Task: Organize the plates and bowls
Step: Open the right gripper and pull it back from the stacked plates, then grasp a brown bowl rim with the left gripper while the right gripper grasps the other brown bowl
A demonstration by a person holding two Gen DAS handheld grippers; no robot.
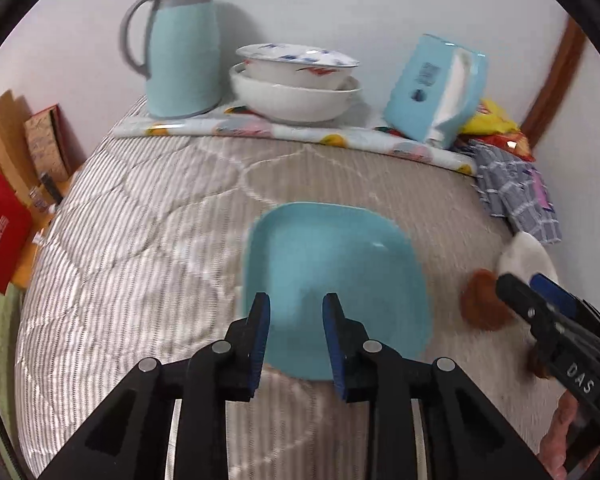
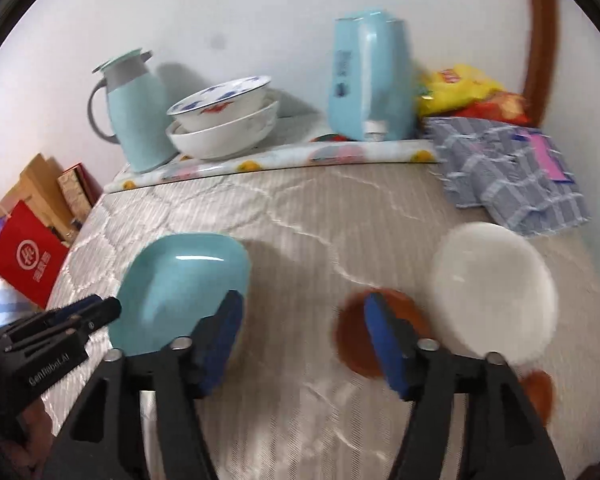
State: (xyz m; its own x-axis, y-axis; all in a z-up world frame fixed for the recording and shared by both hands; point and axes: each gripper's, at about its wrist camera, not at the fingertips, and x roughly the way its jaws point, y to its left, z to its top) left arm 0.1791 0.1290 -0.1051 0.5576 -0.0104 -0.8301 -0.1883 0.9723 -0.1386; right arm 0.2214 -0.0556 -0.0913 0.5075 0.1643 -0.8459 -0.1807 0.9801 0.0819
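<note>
Just beyond left tongs (image 1: 295,320): teal plate (image 1: 336,276)

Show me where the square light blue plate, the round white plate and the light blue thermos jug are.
Square light blue plate (image 1: 332,264), left wrist view, its shallow centre.
Round white plate (image 2: 496,292), right wrist view, middle of its face.
Light blue thermos jug (image 1: 181,60), left wrist view, its body.

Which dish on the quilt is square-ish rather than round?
The blue plate, lying left of the brown saucer and white plate; both of those are round.
</note>
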